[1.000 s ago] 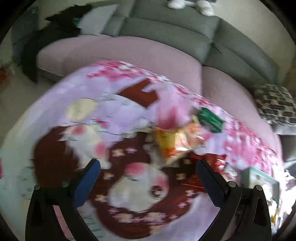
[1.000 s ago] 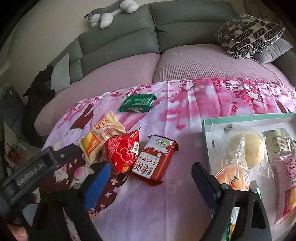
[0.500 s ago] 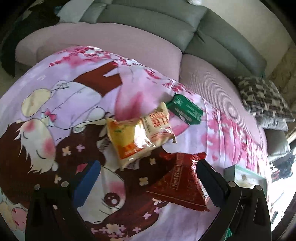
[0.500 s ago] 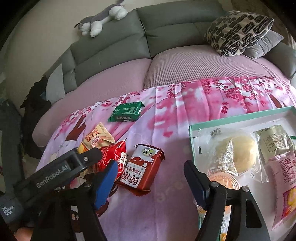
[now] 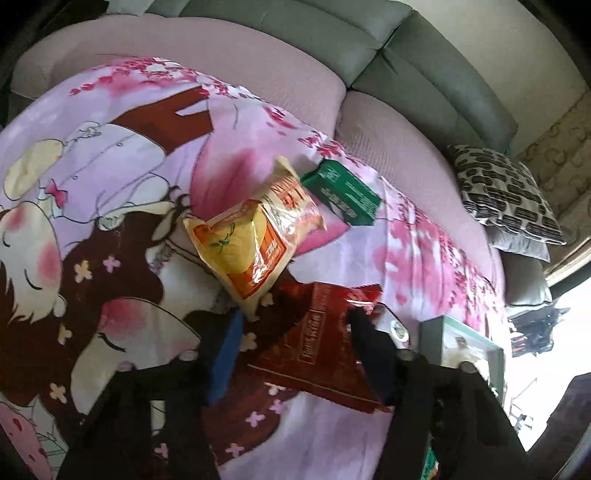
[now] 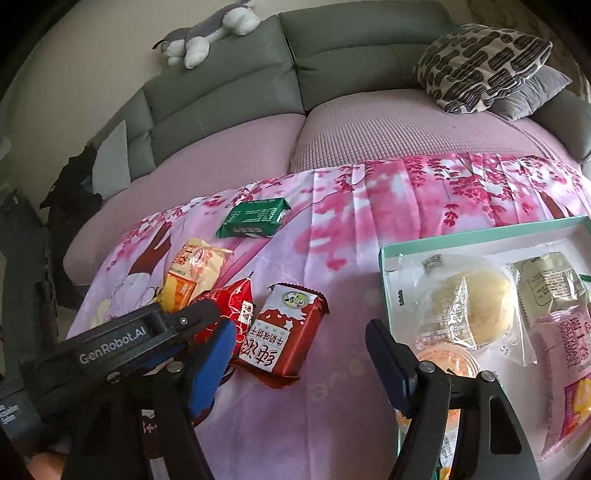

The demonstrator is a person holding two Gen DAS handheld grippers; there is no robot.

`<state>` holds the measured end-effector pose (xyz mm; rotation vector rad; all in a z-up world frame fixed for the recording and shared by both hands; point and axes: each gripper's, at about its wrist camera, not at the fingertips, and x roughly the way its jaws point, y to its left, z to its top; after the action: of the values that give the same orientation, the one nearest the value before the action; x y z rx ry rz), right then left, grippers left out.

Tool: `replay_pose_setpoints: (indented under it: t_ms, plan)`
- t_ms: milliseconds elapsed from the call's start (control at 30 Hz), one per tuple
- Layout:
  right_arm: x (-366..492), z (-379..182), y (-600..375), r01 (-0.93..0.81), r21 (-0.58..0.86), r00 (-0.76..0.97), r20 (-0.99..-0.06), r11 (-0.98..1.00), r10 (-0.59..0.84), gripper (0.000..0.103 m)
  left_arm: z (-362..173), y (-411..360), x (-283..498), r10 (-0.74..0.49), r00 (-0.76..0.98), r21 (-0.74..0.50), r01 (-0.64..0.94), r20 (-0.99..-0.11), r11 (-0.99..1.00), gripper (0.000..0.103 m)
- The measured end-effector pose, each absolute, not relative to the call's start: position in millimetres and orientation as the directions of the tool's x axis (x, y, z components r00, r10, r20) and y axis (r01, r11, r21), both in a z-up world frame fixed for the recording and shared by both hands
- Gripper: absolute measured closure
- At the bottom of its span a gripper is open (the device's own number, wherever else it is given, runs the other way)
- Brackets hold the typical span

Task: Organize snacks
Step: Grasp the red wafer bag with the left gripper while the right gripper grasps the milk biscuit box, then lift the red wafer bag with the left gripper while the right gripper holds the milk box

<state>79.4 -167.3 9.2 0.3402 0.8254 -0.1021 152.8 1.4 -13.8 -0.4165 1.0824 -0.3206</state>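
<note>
— How many snacks are loose on the blanket (image 6: 332, 221)?

— Four: a green box (image 6: 255, 218), a yellow bag (image 5: 255, 236), a shiny red bag (image 5: 321, 343) and a dark red packet (image 6: 288, 332). The tray (image 6: 480, 236) to the right of the right gripper (image 6: 301, 354) holds five more, I think; its lower edge is cut off.

— What changed?

— The left gripper (image 5: 295, 343) has dropped lower and narrowed its jaws around the red bag, which lies between them. Whether the pads actually pinch it, I can't tell; the frame is blurred.

— And the right?

— Jaws released, holding nothing, the dark red packet just ahead of its left finger. The left gripper's body crosses in front of that finger, covering part of the red bag. Sofa (image 6: 332, 74), patterned pillow (image 6: 480, 62) and plush toy (image 6: 207, 33) lie beyond.
</note>
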Motion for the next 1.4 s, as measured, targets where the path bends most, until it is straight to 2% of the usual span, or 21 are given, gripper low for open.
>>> replay_pose_setpoints:
  t_ms: [67,133,467,767,867,1133,1300,1400]
  plan:
    - [80,9,-165,0.209,0.259,0.676,-0.735,0.943,0.052,0.029,-12,0,152,-0.461,0.430,-0.485,0.060,-0.776,0.872,0.058]
    - [80,8,-163,0.204,0.255,0.674,-0.737,0.945,0.053,0.029,-12,0,151,-0.473,0.424,-0.498,0.058,-0.772,0.865,0.061]
    - [92,-4,-147,0.174,0.190,0.645,-0.763,0.966,0.034,0.033,-7,22,148,-0.427,0.458,-0.481,-0.003,-0.780,0.877,0.061]
    - [106,-14,-124,0.136,0.068,0.625,-0.780,0.988,-0.032,0.040,-6,31,149,-0.428,0.466,-0.492,-0.019,-0.775,0.870,0.059]
    - [107,-18,-129,0.156,0.088,0.616,-0.787,0.984,-0.027,0.048,-8,28,150,-0.438,0.456,-0.496,-0.009,-0.775,0.868,0.058]
    - [104,-20,-135,0.144,0.143,0.611,-0.791,0.979,0.026,0.053,-13,15,150,-0.452,0.420,-0.491,0.020,-0.787,0.871,0.055]
    - [101,-21,-136,0.141,0.155,0.602,-0.797,0.978,0.040,0.056,-22,3,153,-0.464,0.378,-0.488,0.036,-0.801,0.872,0.046]
    - [101,-21,-137,0.141,0.159,0.603,-0.796,0.977,0.043,0.056,-21,-1,152,-0.447,0.385,-0.469,0.040,-0.807,0.882,0.045]
